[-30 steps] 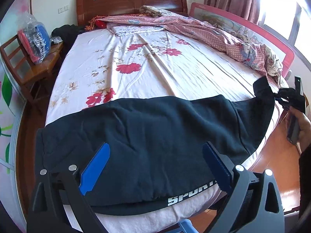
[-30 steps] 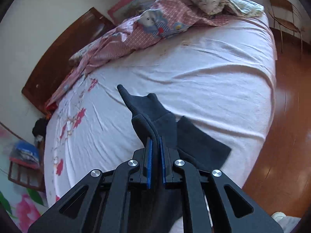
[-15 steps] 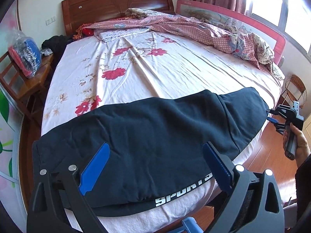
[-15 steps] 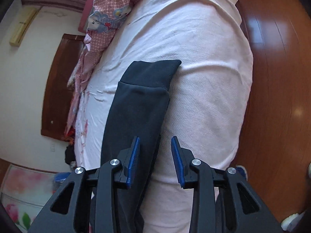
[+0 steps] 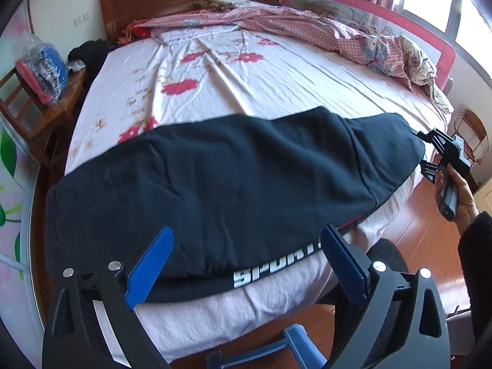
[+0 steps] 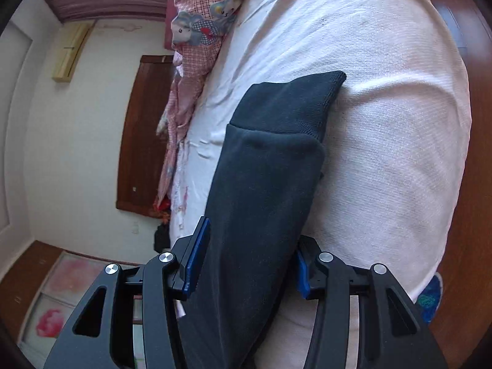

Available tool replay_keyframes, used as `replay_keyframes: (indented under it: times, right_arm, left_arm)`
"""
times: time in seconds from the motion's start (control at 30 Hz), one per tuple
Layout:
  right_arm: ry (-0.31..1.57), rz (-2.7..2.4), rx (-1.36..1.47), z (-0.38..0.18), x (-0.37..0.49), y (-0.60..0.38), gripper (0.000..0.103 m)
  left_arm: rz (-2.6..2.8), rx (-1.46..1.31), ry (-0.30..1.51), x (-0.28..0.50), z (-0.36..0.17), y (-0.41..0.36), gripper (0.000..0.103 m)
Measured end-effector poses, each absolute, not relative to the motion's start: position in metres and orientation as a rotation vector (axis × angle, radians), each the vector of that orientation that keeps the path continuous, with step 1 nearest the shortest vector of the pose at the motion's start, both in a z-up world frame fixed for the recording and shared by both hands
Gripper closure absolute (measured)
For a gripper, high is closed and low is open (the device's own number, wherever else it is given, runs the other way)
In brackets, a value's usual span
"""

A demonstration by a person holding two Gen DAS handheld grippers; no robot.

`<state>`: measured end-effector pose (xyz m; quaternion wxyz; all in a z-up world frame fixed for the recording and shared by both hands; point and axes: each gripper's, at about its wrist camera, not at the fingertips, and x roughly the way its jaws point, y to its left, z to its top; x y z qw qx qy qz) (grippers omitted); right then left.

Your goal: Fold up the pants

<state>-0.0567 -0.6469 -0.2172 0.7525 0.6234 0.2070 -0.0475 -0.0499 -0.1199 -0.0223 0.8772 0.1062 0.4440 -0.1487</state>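
**Both tools spread wide over the dark pants on the bed**

From the left wrist view, we see our left tool [image 5: 246, 264] held low at the near edge of the bed with the pale floral sheet [image 5: 233, 73], its blue-padded fingers [image 5: 150, 266] set wide apart and gripping nothing. They hover above the waist end of the dark navy fleece pants [image 5: 233, 178], which lie flat across the foot of the bed, the white "SPORT" lettering along the near hem. At the far right, a bare hand [image 5: 458, 193] in a dark fuzzy sleeve holds the right tool [image 5: 426, 150] by its handle, fingers aimed at the cuff end of the pants.

From the right wrist view, the right tool [image 6: 246, 261] is rolled on its side, so the room looks tilted. Its blue pads stand apart, one on each side of the pants leg [image 6: 264, 203], not pressing it. The ribbed cuff [image 6: 292, 104] lies flat on the sheet ahead. A crumpled pink checked quilt [image 6: 200, 30] lies along the far side.
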Motion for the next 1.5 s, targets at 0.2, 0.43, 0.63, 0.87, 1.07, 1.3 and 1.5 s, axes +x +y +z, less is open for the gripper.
replay_keyframes:
  times: [0.2,0.43,0.63,0.87,1.07,1.3,1.5]
  right_arm:
    - [0.541,-0.113,1.24,-0.198,-0.044,-0.64,0.062]
    - [0.672,-0.166,1.102,-0.182,-0.019,-0.629,0.052]
    - [0.791,-0.206,0.874,-0.168,0.006,-0.609,0.044]
    - [0.815,-0.241,0.797,-0.158,0.006,-0.607,0.08]
    - [0.836,-0.296,0.582,-0.126,0.009,-0.584,0.084]
    - [0.836,-0.328,0.135,-0.062,0.018,-0.518,0.084]
    - [0.751,-0.191,-0.379,-0.019,0.022,-0.376,0.085]
  left_arm:
    - [-0.195,0.257,0.933,-0.052,-0.04,-0.104,0.006]
    - [-0.045,0.181,0.923,-0.036,-0.038,-0.061,0.006]
    - [0.086,0.15,0.954,-0.019,-0.04,-0.031,0.006]
    - [0.069,0.126,0.928,-0.013,-0.028,-0.025,0.006]
    - [0.073,0.123,0.933,-0.012,-0.024,-0.021,0.006]
    - [0.105,0.108,0.908,-0.016,-0.011,-0.001,0.006]
    - [0.146,0.098,0.852,-0.018,0.009,0.028,0.006]
